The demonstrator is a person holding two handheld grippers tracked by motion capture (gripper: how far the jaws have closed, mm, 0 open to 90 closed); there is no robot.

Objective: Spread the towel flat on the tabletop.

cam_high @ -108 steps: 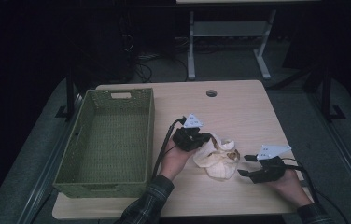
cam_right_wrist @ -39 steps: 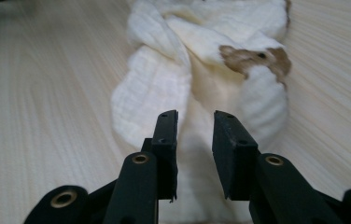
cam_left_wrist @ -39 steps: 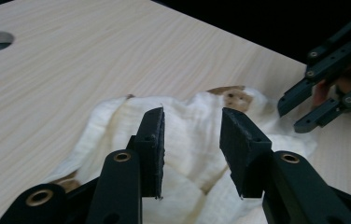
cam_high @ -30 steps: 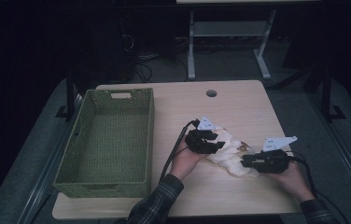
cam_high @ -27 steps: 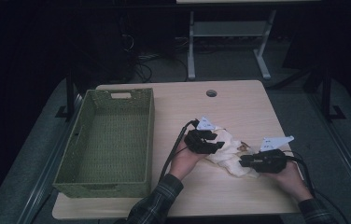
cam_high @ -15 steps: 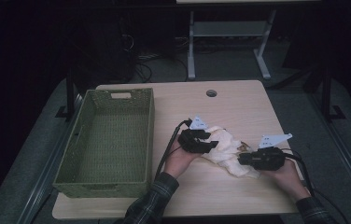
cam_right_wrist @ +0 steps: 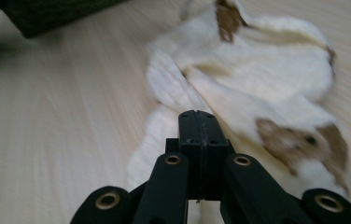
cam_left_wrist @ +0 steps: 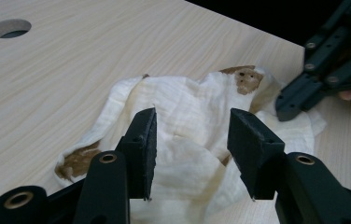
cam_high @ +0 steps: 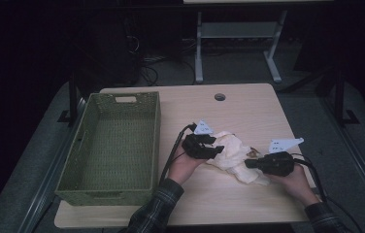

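A crumpled cream cloth (cam_high: 234,151) with brown patches lies on the wooden table (cam_high: 248,111) between my two grippers. My left gripper (cam_high: 216,151) hovers at the cloth's left end. In the left gripper view its jaws (cam_left_wrist: 192,135) stand half apart above the cloth (cam_left_wrist: 187,112), with nothing pressed between them. My right gripper (cam_high: 247,164) sits at the cloth's right end, pointing left. Its jaws (cam_right_wrist: 197,119) have just been closing and now meet pad to pad low over the cloth (cam_right_wrist: 257,70). I see no fabric between them.
A green woven basket (cam_high: 117,99), empty, stands on the left half of the table; its dark corner (cam_right_wrist: 47,14) lies beyond the cloth. A cable hole (cam_high: 220,97) sits near the far edge. The right gripper's jaw (cam_left_wrist: 304,93) shows at the cloth's far side.
The cloth has been drawn out longer toward the right since the earliest frame. The right gripper has slid a little left along the cloth. The left gripper has shifted slightly left.
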